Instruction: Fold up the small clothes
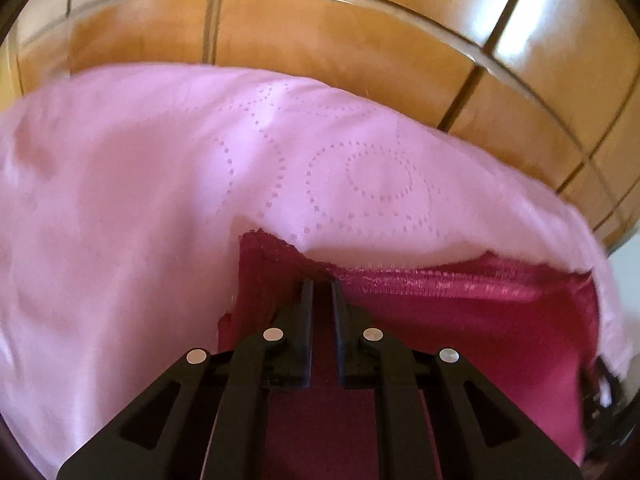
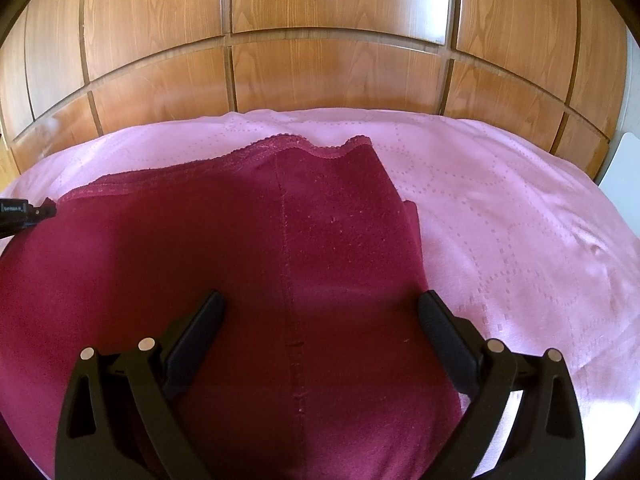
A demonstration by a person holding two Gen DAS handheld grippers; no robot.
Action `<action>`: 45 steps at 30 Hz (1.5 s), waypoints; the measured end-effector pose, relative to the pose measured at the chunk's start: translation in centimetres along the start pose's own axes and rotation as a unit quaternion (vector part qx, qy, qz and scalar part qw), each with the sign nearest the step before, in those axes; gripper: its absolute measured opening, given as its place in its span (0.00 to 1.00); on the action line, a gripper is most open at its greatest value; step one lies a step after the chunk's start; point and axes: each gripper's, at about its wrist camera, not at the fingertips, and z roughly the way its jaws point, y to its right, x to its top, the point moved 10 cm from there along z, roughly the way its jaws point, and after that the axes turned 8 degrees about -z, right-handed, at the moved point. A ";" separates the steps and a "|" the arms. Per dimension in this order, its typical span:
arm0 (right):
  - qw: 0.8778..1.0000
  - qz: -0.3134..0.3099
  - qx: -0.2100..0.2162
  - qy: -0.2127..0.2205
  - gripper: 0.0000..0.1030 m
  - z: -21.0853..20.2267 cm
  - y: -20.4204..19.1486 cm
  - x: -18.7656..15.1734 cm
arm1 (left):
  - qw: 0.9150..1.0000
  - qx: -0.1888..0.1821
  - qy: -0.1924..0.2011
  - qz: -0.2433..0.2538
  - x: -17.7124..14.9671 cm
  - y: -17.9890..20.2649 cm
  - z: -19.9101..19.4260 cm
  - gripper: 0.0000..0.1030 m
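A maroon garment (image 2: 240, 260) with a lace-trimmed edge lies spread on a pink bedspread (image 2: 500, 220). In the left wrist view my left gripper (image 1: 320, 288) is shut on the maroon garment (image 1: 460, 320) at its lace edge. The cloth is pinched between the narrow jaws and that corner is raised off the bedspread (image 1: 140, 200). My right gripper (image 2: 322, 296) hovers open over the near part of the garment, its fingers wide apart on either side of the centre seam and holding nothing. A black part of the left gripper (image 2: 20, 216) shows at the garment's left corner.
A wall of glossy wooden panels (image 2: 320, 72) rises right behind the bed, also seen in the left wrist view (image 1: 320, 40). Bare pink bedspread stretches to the right of the garment. A white object (image 2: 624, 168) stands at the far right edge.
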 end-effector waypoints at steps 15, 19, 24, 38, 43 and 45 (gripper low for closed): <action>0.999 0.012 0.024 -0.034 0.95 -0.1 0.2 0.7 | 0.991 0.058 0.082 0.093 -8.2 2.0 -7.4 0.11; 0.999 0.024 0.033 -0.034 0.96 -0.4 0.2 3.7 | 0.990 0.054 0.075 0.105 -8.4 1.8 -6.5 0.11; 0.996 -0.005 -0.018 -0.086 0.97 4.1 1.2 5.5 | 0.996 0.025 0.059 0.068 -8.4 1.3 -6.2 0.11; 0.982 0.119 0.069 -0.129 0.98 4.6 4.7 2.3 | 0.995 0.021 0.066 0.069 -8.4 1.2 -6.5 0.11; 0.977 0.136 0.107 -0.122 0.98 2.1 5.5 0.6 | 0.995 0.019 0.069 0.068 -8.4 1.1 -6.5 0.11; 0.975 0.142 0.123 -0.121 0.98 1.1 5.3 -0.4 | 0.995 0.019 0.070 0.067 -8.4 1.1 -6.5 0.11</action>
